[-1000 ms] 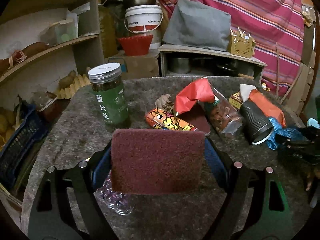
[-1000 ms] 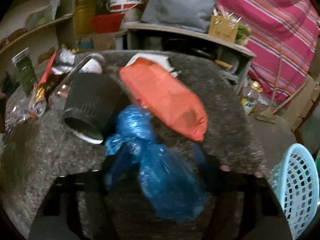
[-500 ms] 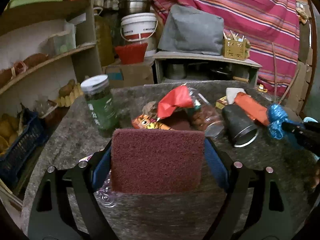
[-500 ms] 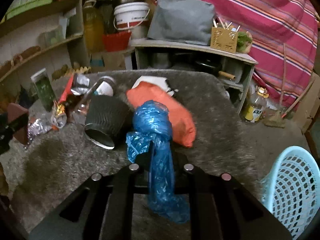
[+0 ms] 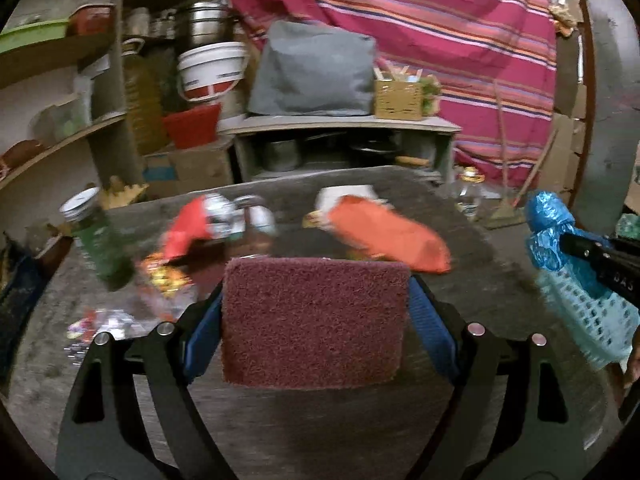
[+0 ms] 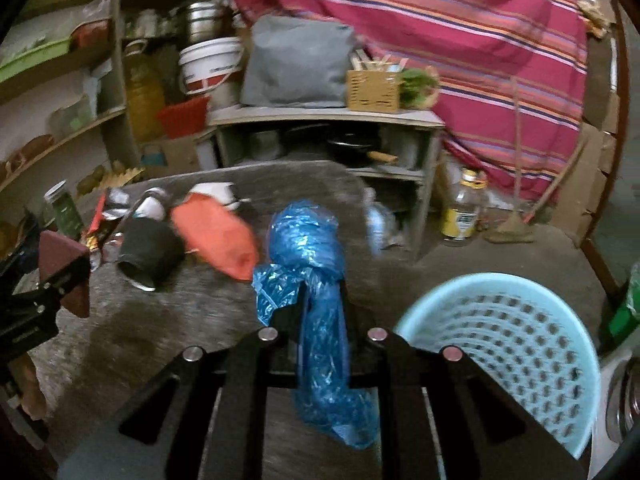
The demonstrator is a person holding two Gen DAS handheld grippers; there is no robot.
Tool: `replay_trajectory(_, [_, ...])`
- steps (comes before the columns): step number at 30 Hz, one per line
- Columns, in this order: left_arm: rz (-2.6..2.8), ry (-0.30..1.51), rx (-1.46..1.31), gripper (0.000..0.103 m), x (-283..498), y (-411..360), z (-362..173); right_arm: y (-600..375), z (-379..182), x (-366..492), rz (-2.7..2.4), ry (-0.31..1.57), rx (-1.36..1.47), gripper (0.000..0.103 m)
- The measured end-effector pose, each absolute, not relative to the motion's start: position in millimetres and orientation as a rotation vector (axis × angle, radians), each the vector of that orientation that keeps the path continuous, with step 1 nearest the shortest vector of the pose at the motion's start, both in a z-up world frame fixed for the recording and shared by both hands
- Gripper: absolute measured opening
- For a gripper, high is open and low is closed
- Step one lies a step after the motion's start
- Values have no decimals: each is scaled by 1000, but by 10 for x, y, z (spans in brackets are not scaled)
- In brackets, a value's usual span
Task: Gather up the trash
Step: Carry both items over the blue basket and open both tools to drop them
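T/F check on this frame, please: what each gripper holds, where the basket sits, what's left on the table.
1. The right gripper is shut on the blue bag. True.
2. The left gripper is empty. False: it is shut on a maroon scouring pad.
3. The light-blue basket sits to the right of the blue bag in the right wrist view. True.
4. The blue bag already lies inside the basket. False: it hangs from the gripper, left of the basket's rim.
5. The orange packet is in the basket. False: it lies on the table, beside a black cup tipped on its side.
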State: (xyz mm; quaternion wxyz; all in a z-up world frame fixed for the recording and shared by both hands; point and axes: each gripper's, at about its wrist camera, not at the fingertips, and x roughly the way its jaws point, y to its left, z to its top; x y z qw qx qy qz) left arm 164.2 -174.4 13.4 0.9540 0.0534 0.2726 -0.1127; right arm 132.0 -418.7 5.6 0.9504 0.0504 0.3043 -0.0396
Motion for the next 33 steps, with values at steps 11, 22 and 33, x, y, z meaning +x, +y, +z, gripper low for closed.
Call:
replay_trajectory(11, [-402, 543, 131, 83, 1465, -3075, 106, -5306, 5, 804, -321, 614, 151, 13])
replay_trajectory(22, [-542, 564, 181, 83, 1229, -4029, -41, -5877, -83, 448, -411, 597, 218, 13])
replay_trajectory(33, [-600, 565, 222, 88, 1148, -4529, -60, -6197, -178, 257, -436, 589, 288, 13])
